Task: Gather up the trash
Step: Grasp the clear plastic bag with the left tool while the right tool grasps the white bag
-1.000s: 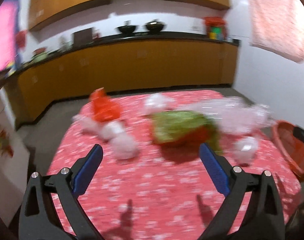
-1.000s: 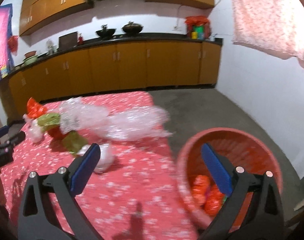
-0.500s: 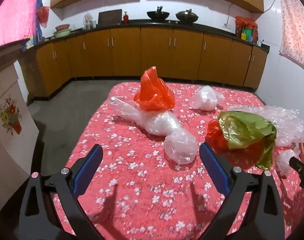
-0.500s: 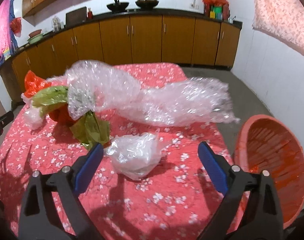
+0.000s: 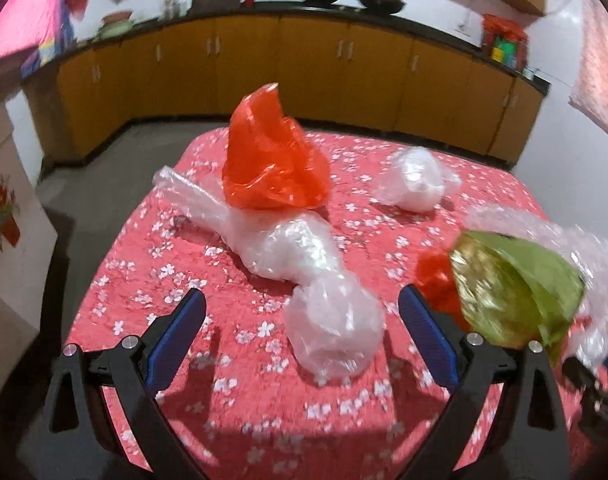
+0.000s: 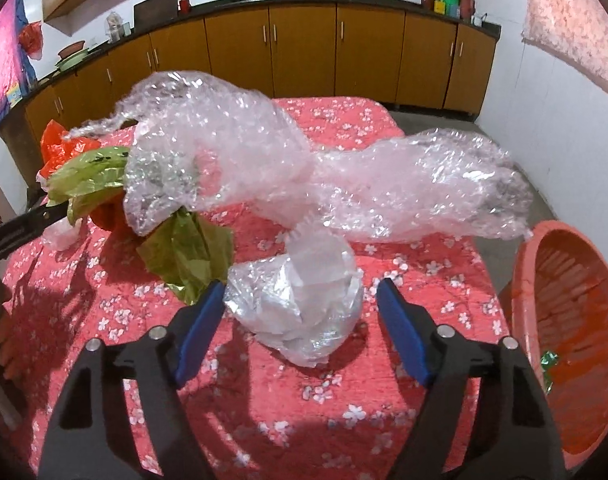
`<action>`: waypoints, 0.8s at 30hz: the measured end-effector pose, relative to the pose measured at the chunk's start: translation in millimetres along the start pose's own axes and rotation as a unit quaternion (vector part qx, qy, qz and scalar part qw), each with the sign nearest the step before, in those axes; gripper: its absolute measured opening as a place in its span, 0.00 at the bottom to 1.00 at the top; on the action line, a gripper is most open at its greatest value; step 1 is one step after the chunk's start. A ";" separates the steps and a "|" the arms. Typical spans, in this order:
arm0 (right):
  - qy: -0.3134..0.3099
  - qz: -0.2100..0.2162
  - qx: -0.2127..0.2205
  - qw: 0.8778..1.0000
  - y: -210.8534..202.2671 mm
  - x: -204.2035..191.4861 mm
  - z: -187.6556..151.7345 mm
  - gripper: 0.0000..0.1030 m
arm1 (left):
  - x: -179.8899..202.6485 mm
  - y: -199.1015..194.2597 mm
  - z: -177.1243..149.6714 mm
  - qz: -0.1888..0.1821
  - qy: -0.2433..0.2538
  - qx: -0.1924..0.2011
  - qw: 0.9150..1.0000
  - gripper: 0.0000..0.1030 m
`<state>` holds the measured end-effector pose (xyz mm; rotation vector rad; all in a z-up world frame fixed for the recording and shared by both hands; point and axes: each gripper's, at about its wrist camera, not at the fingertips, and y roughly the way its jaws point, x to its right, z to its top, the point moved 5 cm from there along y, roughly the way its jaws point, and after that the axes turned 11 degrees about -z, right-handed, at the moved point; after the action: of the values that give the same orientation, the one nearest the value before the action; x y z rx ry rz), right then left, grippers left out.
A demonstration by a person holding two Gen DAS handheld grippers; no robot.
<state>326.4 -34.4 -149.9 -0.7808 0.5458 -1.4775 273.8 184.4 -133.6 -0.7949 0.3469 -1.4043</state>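
Right gripper (image 6: 299,300) open around crumpled clear bag (image 6: 297,304) — left gripper (image 5: 301,320) open too.

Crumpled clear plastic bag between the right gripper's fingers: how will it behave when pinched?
The clear plastic bag looks thin and crinkled, so it will probably collapse, not resist. Likely very light; may slip off the tablecloth easily. The right gripper, open around it, probably needs to shut nearly fully.

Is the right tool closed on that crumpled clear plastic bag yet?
No, open. The right tool straddles the crumpled clear plastic bag, with gaps visible beside both blue pads.
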 end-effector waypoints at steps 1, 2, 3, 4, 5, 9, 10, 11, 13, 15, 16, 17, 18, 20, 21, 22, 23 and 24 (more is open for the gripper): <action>0.001 0.000 -0.004 1.000 1.5 0.4 0.1 0.68 | -0.7 2.8 1.2 0.002 -0.005 -0.003 1.000 0.93; 0.002 0.001 -0.007 1.000 4.6 3.9 3.0 0.66 | -2.4 5.2 3.5 0.004 -0.010 -0.006 1.000 0.92; 0.004 0.002 -0.008 1.000 5.2 4.3 3.1 0.66 | -3.7 8.5 5.3 0.005 -0.015 -0.010 1.000 0.92; 0.006 0.002 -0.009 1.000 5.7 5.4 3.6 0.66 | -4.3 10.6 6.7 0.006 -0.018 -0.011 1.000 0.92; 0.007 0.003 -0.010 1.000 6.4 6.2 3.9 0.65 | -5.9 12.6 8.3 0.010 -0.019 -0.012 1.000 0.91; 0.010 0.004 -0.013 1.000 9.2 6.6 3.2 0.60 | -11.3 20.0 11.8 0.018 -0.029 -0.021 0.999 0.77; 0.010 0.005 -0.015 1.000 10.1 6.8 3.6 0.59 | -12.8 22.0 11.7 0.018 -0.031 -0.026 0.999 0.72; 0.010 0.006 -0.016 1.000 10.8 7.1 3.5 0.58 | -14.9 24.3 11.2 0.018 -0.032 -0.029 0.999 0.68; 0.009 0.007 -0.016 1.000 13.3 7.7 2.7 0.56 | -15.3 25.9 10.4 0.019 -0.031 -0.033 0.999 0.61; 0.008 0.006 -0.016 1.000 12.8 7.5 2.0 0.54 | -16.0 25.9 8.3 0.019 -0.029 -0.037 0.999 0.56; 0.008 0.006 -0.016 1.000 13.0 7.8 2.3 0.53 | -15.4 25.6 7.8 0.016 -0.029 -0.037 0.999 0.53; 0.007 0.005 -0.016 1.000 12.1 7.0 0.7 0.51 | -13.6 26.5 8.2 0.016 -0.028 -0.037 0.999 0.48; 0.006 0.004 -0.017 1.000 12.0 6.8 -0.4 0.49 | -13.4 24.9 6.9 0.014 -0.025 -0.038 0.999 0.45; 0.004 0.004 -0.017 1.000 11.9 5.8 -2.7 0.47 | -12.2 21.8 3.3 0.012 -0.021 -0.040 0.999 0.40; 0.004 0.003 -0.017 1.000 11.5 6.5 -3.9 0.46 | -11.8 20.7 2.2 0.010 -0.020 -0.040 0.999 0.39; 0.003 0.003 -0.016 1.000 10.3 7.3 -4.9 0.45 | -11.9 17.2 -1.2 0.007 -0.018 -0.041 0.999 0.37; 0.002 0.002 -0.016 1.000 9.1 7.7 -7.0 0.44 | -11.4 15.4 -3.6 0.004 -0.018 -0.041 0.999 0.36; 0.001 0.002 -0.015 1.000 7.4 8.0 -9.1 0.44 | -11.1 12.7 -6.6 0.001 -0.017 -0.042 0.999 0.36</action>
<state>324.9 -44.0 -160.2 -0.8016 0.5730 -1.4701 277.0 192.8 -149.4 -0.8855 0.3819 -1.3802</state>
